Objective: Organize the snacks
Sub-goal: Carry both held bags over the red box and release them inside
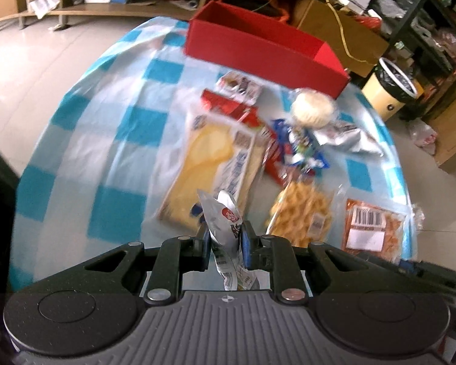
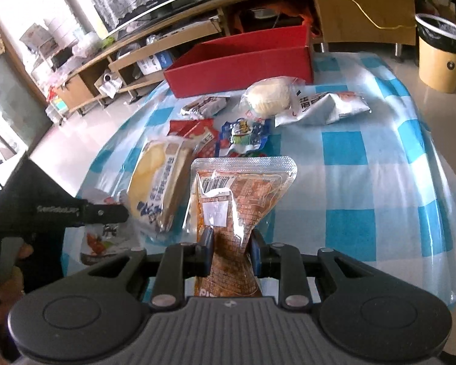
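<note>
My left gripper is shut on a white and silver snack packet with a red logo, held a little above the checked table. In the right wrist view the same packet hangs at the left edge. My right gripper is shut on the pinched lower end of an orange packet with a barcode label, also seen at the right of the left wrist view as the orange packet. An open red box stands at the table's far side, beyond both grippers.
Loose snacks lie between the grippers and the box: a yellow cake pack, a red packet, a blue packet, a round white bun, a crumpled silver bag, a yellow fried-snack bag. A yellow bin stands on the floor at the right.
</note>
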A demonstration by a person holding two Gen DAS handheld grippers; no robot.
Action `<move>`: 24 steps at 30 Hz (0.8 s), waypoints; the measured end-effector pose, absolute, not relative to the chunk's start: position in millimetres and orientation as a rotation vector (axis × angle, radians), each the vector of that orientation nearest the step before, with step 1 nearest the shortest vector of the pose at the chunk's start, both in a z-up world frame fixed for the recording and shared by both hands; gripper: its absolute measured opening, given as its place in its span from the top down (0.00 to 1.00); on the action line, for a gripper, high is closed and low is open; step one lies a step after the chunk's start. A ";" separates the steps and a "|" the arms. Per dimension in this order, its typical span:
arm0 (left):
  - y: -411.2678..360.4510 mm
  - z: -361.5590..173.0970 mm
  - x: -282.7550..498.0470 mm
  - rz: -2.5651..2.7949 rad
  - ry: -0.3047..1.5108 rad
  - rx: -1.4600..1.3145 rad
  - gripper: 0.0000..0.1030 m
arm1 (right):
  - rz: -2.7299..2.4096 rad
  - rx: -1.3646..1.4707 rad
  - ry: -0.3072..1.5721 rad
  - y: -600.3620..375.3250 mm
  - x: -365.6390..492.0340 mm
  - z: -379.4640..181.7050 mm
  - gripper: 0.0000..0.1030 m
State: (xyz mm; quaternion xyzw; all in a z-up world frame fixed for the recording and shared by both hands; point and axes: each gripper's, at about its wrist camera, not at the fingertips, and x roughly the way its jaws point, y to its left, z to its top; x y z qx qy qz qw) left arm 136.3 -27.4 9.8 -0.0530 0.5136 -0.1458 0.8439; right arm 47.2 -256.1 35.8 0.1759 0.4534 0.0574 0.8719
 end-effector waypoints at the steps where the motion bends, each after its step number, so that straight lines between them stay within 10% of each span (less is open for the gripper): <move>1: -29.7 10.8 139.9 -0.315 1.080 -0.111 0.75 | 0.119 0.380 0.944 -258.2 48.2 36.9 0.77; 24: -74.9 43.1 252.3 -0.405 0.989 -0.144 0.75 | 0.088 0.402 0.794 -299.7 147.2 72.9 0.77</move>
